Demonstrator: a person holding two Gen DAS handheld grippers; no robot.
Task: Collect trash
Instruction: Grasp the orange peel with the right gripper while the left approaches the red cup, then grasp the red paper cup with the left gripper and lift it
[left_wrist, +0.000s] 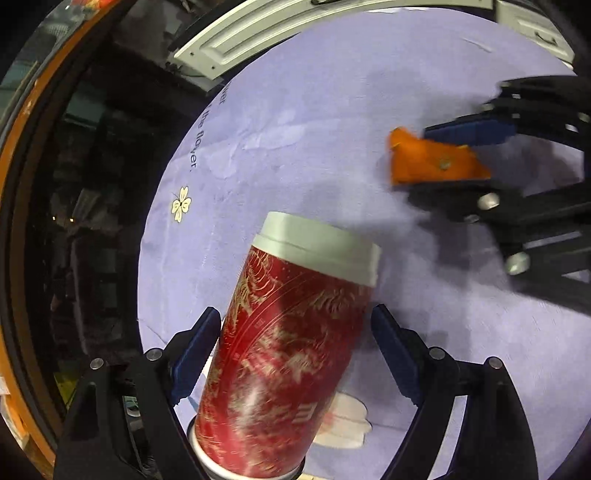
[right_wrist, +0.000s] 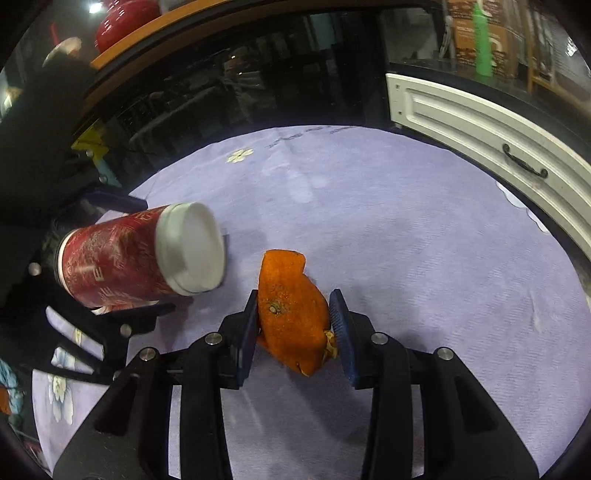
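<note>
My left gripper (left_wrist: 295, 325) is shut on a red paper cup (left_wrist: 284, 354) with gold patterns and a white lid, holding it tilted above the purple tablecloth (left_wrist: 295, 147). The cup also shows in the right wrist view (right_wrist: 122, 258), lid pointing right. My right gripper (right_wrist: 293, 310) is shut on a piece of orange peel (right_wrist: 291, 314), held between the blue pads. The peel (left_wrist: 432, 162) and the right gripper (left_wrist: 476, 155) also show at the right of the left wrist view.
A round table carries the purple cloth (right_wrist: 406, 240) with flower prints and text. A white cabinet with a black drawer handle (right_wrist: 524, 162) stands at the right. A dark glass front (right_wrist: 240, 85) lies behind the table.
</note>
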